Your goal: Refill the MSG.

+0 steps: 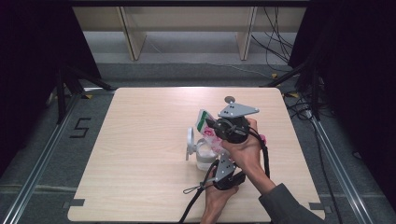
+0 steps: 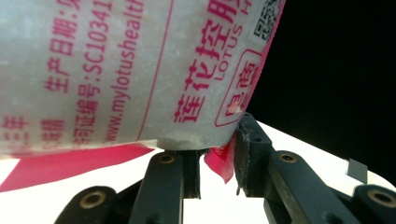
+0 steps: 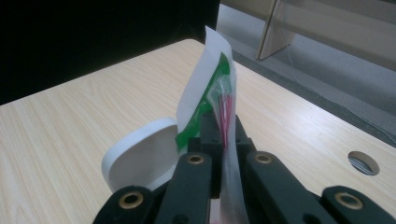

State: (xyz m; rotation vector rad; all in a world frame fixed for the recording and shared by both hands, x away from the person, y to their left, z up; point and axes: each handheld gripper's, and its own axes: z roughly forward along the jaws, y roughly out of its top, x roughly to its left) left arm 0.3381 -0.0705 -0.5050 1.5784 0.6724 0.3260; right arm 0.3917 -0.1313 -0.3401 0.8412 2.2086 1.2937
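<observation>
Pink-printed white plastic pouch [image 1: 208,133], pinched by your right fingers [image 3: 219,140] at its green-edged top, your left fingers [image 2: 219,154] clamping its bottom corner, white lidded tub [image 1: 203,156] at six o'clock beneath.

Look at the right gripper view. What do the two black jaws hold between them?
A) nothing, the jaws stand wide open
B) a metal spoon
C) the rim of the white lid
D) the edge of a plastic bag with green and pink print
D: the right gripper has its jaws closed on the thin edge of the plastic bag, which stands up between them, while the white lid lies behind, apart from the jaws.
</observation>
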